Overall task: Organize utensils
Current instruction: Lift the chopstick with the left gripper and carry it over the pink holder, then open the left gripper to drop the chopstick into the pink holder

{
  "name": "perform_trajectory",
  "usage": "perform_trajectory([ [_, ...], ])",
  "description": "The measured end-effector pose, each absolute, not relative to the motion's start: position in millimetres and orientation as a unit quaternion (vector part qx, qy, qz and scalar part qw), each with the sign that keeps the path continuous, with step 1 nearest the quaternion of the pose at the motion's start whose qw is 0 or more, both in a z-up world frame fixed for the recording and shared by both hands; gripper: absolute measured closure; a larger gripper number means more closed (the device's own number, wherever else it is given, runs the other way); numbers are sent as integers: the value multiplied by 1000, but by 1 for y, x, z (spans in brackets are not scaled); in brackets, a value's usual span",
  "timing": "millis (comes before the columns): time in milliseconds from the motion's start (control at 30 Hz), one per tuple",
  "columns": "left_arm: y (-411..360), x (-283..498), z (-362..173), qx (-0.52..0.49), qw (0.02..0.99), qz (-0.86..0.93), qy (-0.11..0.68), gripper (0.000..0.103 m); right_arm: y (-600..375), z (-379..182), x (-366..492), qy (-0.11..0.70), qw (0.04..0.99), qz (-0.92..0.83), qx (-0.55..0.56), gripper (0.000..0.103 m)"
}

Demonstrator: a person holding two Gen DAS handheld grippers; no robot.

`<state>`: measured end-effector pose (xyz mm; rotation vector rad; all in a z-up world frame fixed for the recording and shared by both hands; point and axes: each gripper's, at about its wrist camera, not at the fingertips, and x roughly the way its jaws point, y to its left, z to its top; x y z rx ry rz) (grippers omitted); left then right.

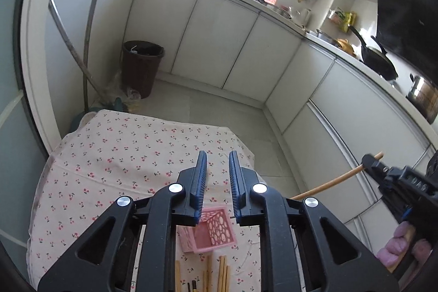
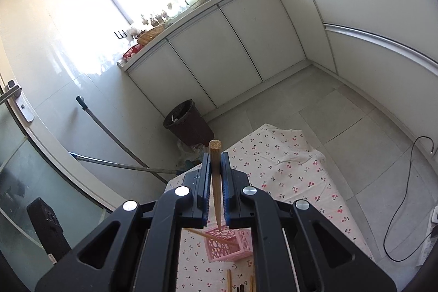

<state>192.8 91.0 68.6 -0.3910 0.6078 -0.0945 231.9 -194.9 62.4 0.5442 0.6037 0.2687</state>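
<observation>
1. Kitchen corner: white flat-front cabinets along two walls, pale floor tiles, a dark ribbed bin by the wall, bright window over the counter.
2. Low table under a cream cloth printed with small red cherries; cloth is wrinkled at the far edge.
3. Pink plastic basket sits on the cloth near the close edge, boxy, side walls pierced with round and oval holes.
4. Right gripper: black body, blue ribbed pads, clamped together on a chopstick.
5. Chopstick is light bamboo, round blunt butt end, tapering to a point. Long axis runs along the fingers: butt sticks out past the fingertips, tip points back and down over the basket opening.
6. From the left camera the same stick runs diagonally, butt up and right, tip lower left toward the basket.
7. One thin stick already lies slanted across the basket in the right view.
8. More bamboo chopsticks lie loose on the cloth just in front of the basket, roughly parallel, ends toward it; a couple of dark ones beside them.
9. Left gripper: fingers apart, nothing between them, above the cloth over the basket.
10. Hand in a purple glove holds the right gripper's handle.
</observation>
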Motion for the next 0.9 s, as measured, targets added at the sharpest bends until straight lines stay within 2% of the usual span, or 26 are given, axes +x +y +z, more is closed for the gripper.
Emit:
perform_trajectory([
  [400,101,185,67,-204,927,-35,314,76,-184,38,249,319,904,115,259,95],
  [567,98,184,55,-194,920,-33,338,72,-174,20,262,339,894,122,267,92],
  [767,85,177,54,-159,926,-40,339,70,-171,30,247,321,910,114,237,90],
  [900,71,174,53,-138,929,-48,341,61,-164,27,234,326,916,107,206,87],
])
